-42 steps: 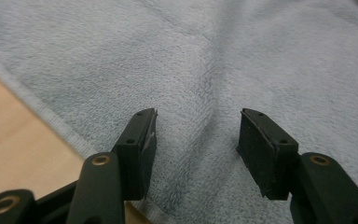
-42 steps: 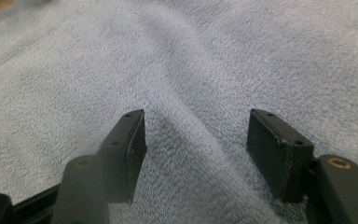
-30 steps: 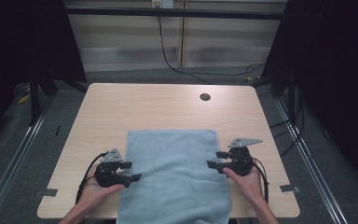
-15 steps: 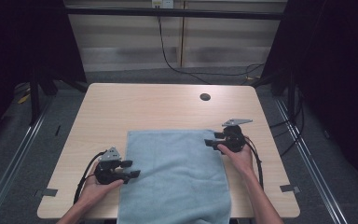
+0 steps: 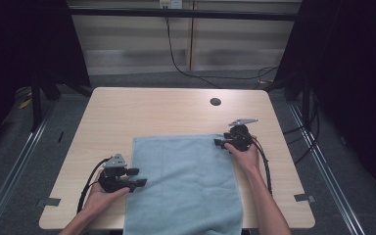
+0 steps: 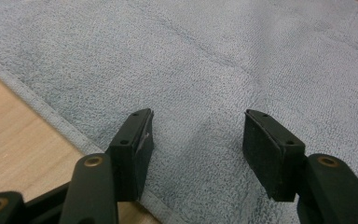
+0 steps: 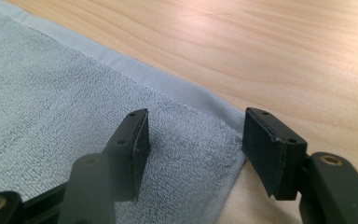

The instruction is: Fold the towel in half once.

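A light blue towel (image 5: 183, 186) lies flat on the wooden table (image 5: 152, 112), and its near end reaches the front edge. My left gripper (image 5: 138, 177) rests at the towel's left hem, jaws level. In the left gripper view the left gripper (image 6: 198, 135) straddles the towel (image 6: 214, 56) just inside the hem. Its jaws have just been closing a little, with flat cloth between them and the pads apart. My right gripper (image 5: 219, 142) sits at the towel's far right corner. In the right gripper view the right gripper (image 7: 196, 135) stands open around that corner of the towel (image 7: 51, 93).
A dark round hole (image 5: 215, 102) marks the table's far right part. Tape patches (image 5: 51, 201) (image 5: 303, 197) sit at the front corners. Bare wood (image 7: 261, 46) lies beyond the towel's far hem. Black frames and cables surround the table.
My right gripper has moved away from the person along the towel's right edge to its far right corner. The left gripper has stayed at the left hem.
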`<state>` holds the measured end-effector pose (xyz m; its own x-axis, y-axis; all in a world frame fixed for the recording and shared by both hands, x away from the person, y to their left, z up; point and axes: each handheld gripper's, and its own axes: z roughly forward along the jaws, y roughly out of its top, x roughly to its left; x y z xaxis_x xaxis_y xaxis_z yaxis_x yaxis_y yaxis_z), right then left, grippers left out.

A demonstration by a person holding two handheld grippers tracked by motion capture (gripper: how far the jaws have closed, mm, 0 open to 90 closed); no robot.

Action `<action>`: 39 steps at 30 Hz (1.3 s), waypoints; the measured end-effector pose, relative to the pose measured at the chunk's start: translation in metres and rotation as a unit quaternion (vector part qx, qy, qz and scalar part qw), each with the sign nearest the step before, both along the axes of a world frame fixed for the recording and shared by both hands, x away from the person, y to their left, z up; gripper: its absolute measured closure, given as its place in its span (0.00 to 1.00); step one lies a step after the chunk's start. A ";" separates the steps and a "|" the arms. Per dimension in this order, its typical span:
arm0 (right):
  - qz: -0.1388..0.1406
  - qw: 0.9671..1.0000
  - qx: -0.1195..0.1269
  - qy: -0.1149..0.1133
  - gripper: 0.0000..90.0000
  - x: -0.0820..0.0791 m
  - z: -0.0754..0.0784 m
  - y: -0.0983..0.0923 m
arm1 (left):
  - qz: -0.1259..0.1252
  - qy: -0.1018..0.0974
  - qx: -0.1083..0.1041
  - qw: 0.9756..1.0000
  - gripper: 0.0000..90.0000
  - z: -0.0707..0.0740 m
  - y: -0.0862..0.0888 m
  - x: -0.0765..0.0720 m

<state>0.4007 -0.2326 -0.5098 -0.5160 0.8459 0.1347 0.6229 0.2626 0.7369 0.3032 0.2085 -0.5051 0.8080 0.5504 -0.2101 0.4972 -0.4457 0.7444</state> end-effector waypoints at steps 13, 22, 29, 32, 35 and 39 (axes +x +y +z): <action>0.016 1.000 -0.018 0.006 0.91 -0.018 0.003 0.003 | 0.037 -0.015 0.004 0.999 0.45 0.018 -0.007 0.042; 0.023 1.000 -0.009 0.019 0.94 -0.036 0.004 0.000 | 0.110 -0.016 -0.002 0.994 0.51 0.006 -0.002 0.094; 0.022 1.000 -0.005 0.015 0.94 -0.042 0.003 -0.002 | 0.094 -0.031 0.018 0.995 0.48 -0.002 -0.009 0.097; 0.023 1.000 -0.001 0.013 0.94 -0.042 0.003 -0.003 | 0.094 -0.038 0.030 0.994 0.48 -0.004 -0.013 0.097; 0.025 1.000 0.004 0.013 0.94 -0.043 0.002 -0.005 | 0.102 -0.038 0.040 0.993 0.51 -0.002 -0.016 0.097; 0.024 1.000 0.005 0.015 0.94 -0.043 0.002 -0.005 | 0.097 -0.046 0.036 0.994 0.60 -0.004 -0.017 0.098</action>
